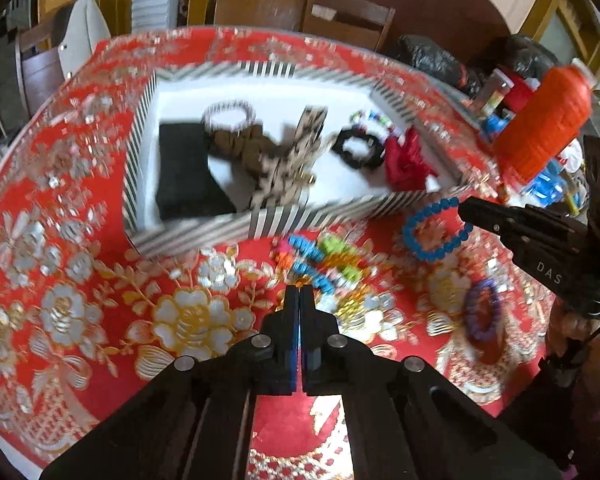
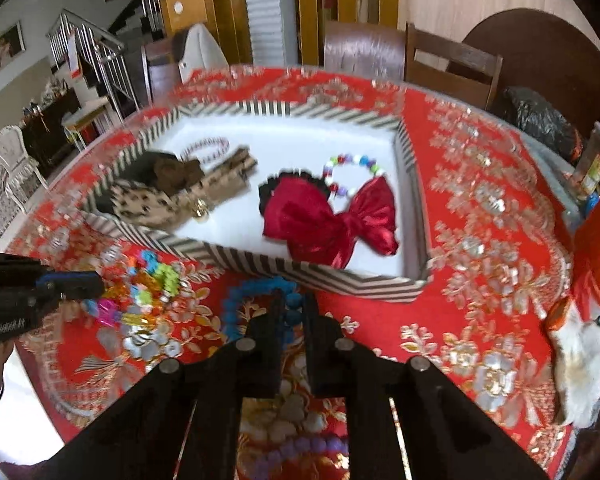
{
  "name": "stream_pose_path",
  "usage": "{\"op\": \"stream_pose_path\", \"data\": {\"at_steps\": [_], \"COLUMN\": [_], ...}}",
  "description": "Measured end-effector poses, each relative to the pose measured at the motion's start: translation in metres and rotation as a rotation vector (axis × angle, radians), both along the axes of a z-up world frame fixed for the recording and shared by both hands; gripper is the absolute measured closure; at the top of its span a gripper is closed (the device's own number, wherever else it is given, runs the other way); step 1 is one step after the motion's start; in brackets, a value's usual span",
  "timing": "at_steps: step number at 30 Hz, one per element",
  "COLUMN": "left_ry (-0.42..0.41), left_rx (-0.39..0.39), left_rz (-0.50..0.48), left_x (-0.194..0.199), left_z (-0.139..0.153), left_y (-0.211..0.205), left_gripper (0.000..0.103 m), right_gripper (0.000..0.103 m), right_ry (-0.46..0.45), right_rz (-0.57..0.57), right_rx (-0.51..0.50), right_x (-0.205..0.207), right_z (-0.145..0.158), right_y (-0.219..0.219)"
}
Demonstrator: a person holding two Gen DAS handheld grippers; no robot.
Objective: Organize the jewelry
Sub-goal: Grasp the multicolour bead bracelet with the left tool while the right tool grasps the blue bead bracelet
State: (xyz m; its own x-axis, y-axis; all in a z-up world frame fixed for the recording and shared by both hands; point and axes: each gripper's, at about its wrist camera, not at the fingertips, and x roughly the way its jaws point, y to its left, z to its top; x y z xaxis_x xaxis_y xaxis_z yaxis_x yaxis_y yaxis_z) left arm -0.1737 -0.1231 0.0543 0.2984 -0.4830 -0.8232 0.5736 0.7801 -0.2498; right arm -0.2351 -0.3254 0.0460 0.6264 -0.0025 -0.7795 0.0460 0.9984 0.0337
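Red cloth with gold and silver flowers (image 1: 80, 312) covers the round table we work over, with wooden chairs (image 2: 452, 64) at its far side. On it sits our striped box (image 1: 196, 236), holding a red bow (image 2: 332, 220), a black scrunchie (image 1: 358, 152), a leopard-print bow (image 1: 288, 168) and a bead bracelet (image 2: 352, 172). Our left gripper (image 1: 299, 292) has its fingers pressed together, holding nothing, just near a heap of bright hair clips (image 1: 320, 260). Our right gripper (image 2: 292, 304) is pinched narrow on the blue bead bracelet (image 2: 240, 308) near the box's front wall. A purple bracelet (image 1: 482, 312) lies nearer, to the right.
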Motion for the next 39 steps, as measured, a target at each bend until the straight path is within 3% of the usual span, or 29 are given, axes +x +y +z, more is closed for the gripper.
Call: {"op": "stream_pose_path", "data": {"at_steps": [4, 7, 11, 12, 15, 19, 20, 22, 23, 30, 39], "left_ry": [-0.039, -0.055, -0.031, -0.028, -0.027, -0.058, -0.049, -0.033, -0.009, -0.029, -0.165], "left_rx": [-0.014, 0.006, 0.074, 0.092, 0.159, 0.163, 0.154, 0.143, 0.126, 0.006, -0.066], "left_rz": [-0.016, -0.038, -0.039, -0.042, -0.052, -0.057, -0.073, -0.088, -0.089, -0.109, -0.112], "left_x": [-0.003, -0.005, -0.004, -0.003, 0.002, 0.007, 0.007, 0.007, 0.008, 0.0, -0.001], "left_z": [0.023, 0.024, 0.0, -0.007, -0.029, -0.036, -0.037, -0.037, -0.036, 0.014, 0.091], "left_y": [0.0, -0.004, -0.012, -0.014, -0.024, -0.031, -0.033, -0.034, -0.033, -0.022, -0.023], "left_gripper": [0.103, 0.101, 0.076, 0.075, 0.075, 0.075, 0.077, 0.092, 0.092, 0.092, 0.092], "right_gripper": [0.094, 0.094, 0.094, 0.094, 0.094, 0.094, 0.094, 0.094, 0.094, 0.094, 0.094], "right_ry": [-0.049, -0.066, -0.063, -0.061, -0.044, -0.04, -0.04, -0.038, -0.04, -0.083, -0.139], "right_rz": [0.001, -0.001, -0.002, -0.002, 0.005, 0.018, 0.02, 0.022, 0.024, 0.041, 0.04], "right_rx": [0.009, 0.01, 0.026, 0.031, 0.041, 0.035, 0.035, 0.035, 0.035, 0.029, 0.021], "right_x": [-0.011, -0.017, -0.022, -0.023, -0.022, -0.021, -0.02, -0.019, -0.019, -0.021, -0.017], "right_z": [0.024, 0.035, 0.034, 0.033, 0.028, 0.026, 0.026, 0.026, 0.026, 0.047, 0.076], "right_y": [-0.004, -0.007, -0.009, -0.009, -0.008, -0.003, -0.002, -0.001, -0.001, 0.001, -0.005]}}
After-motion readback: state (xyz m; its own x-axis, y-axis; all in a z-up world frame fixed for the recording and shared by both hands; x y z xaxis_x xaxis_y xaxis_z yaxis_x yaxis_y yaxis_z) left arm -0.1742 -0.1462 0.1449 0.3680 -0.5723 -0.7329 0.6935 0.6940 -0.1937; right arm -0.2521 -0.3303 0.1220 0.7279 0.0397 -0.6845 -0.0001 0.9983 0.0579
